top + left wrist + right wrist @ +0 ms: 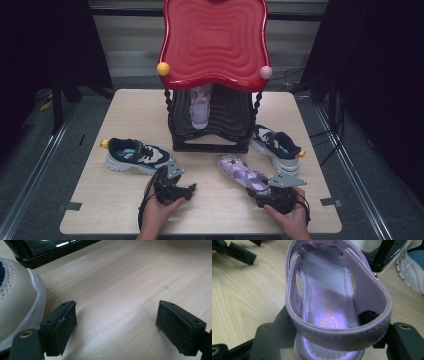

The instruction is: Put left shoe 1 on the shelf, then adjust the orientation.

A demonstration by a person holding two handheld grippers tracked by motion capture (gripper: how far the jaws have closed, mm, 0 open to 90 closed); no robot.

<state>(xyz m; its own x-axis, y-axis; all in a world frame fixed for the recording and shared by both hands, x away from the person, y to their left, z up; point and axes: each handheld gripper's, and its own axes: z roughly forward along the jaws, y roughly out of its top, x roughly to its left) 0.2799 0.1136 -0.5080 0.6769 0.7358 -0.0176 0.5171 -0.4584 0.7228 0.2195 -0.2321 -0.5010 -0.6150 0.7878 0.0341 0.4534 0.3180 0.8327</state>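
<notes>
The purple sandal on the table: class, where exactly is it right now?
In the high view, the purple sandal lies front right on the table, its heel at the right gripper, before the shoe rack.

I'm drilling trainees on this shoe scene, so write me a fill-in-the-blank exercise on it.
1. The right gripper has its jaws around the heel of the ____ sandal.
2. The left gripper stands ____, nothing between its jaws.
3. The other sandal stands inside the rack under its ____ top.
4. A navy sneaker lies on the table at each ____ of the rack.

Missing words: purple; open; red; side
</notes>
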